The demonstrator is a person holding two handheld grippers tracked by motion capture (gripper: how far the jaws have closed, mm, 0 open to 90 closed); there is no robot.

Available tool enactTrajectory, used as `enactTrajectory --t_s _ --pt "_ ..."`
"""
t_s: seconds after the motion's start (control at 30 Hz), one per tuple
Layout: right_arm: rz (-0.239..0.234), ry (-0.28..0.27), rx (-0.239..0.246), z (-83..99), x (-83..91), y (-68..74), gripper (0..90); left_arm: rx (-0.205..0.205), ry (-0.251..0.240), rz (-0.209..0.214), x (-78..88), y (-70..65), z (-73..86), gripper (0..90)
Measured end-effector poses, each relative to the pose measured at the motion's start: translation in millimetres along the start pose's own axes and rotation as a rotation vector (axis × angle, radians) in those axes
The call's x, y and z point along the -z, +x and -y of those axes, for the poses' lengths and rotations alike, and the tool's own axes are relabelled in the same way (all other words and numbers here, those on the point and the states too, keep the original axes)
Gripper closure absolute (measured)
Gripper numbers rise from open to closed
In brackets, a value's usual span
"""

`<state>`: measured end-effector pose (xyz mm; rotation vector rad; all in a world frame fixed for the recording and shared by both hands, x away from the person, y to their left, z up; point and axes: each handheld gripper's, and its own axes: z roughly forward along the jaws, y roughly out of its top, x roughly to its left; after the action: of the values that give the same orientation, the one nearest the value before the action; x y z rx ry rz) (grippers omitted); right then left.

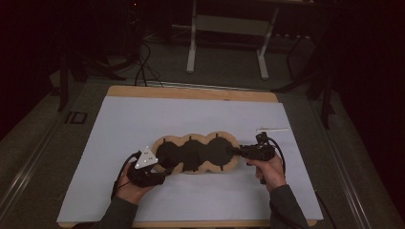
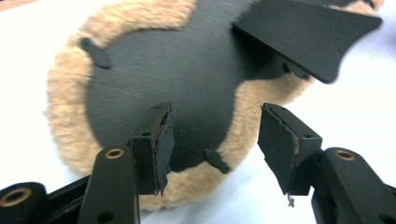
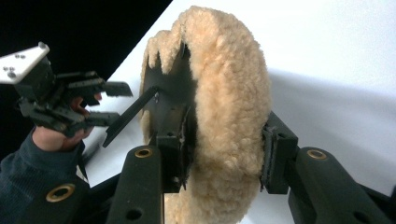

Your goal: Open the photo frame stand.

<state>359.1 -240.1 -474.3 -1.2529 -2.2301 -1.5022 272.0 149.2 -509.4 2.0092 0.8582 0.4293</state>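
Hands come in from the near edge of the white sheet (image 1: 143, 119), one gripper apiece; the landmark is the fleecy three-lobed pad (image 1: 197, 153), tan at the rim and dark inside, lying near the middle of that sheet. At the pad's right end the right gripper (image 3: 224, 154) is clenched on the fleece rim, one jaw on the dark inner face and one on the fluffy outside; at its left end the left gripper (image 2: 212, 140) stands released, its jaws wide apart on either side of the rim with nothing pressed between them. A stiff dark flap (image 2: 310, 35) lifts off the pad just beyond those open jaws. To my eye the step is getting a second hold on the left lobe; it goes best if the right grip keeps firm while the left jaws slide further over the rim before closing, catching fleece and backing together and not the loose flap; a shallow bite on pile alone would likely slip. Beyond the pad's right end lies a thin pale strip (image 1: 272, 129).
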Motion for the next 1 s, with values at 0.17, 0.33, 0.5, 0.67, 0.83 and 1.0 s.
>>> enactTrajectory --t_s 0.17,0.33,0.5,0.67,0.83,1.0 --pt "0.007 0.011 0.015 -0.7 0.5 1.6 59.4 0.040 -0.026 -0.003 7.1 10.9 1.4 43.3" --pt "0.010 0.010 0.029 0.1 0.6 2.0 59.4 0.074 -0.031 -0.018 14.9 24.0 4.0 41.2" --pt "0.017 0.022 0.053 0.8 1.3 2.6 59.3 0.139 -0.046 -0.024 20.4 39.6 8.0 39.1" --pt "0.023 0.032 0.075 0.6 1.6 3.7 59.1 0.178 -0.063 0.006 20.3 51.7 11.2 38.4" --pt "0.036 0.050 0.115 0.3 2.2 6.4 58.7 0.185 -0.050 -0.007 14.2 58.3 13.5 38.0" --pt "0.044 0.060 0.132 0.9 2.0 5.5 58.3 0.191 -0.052 0.020 11.0 59.5 13.4 37.9"
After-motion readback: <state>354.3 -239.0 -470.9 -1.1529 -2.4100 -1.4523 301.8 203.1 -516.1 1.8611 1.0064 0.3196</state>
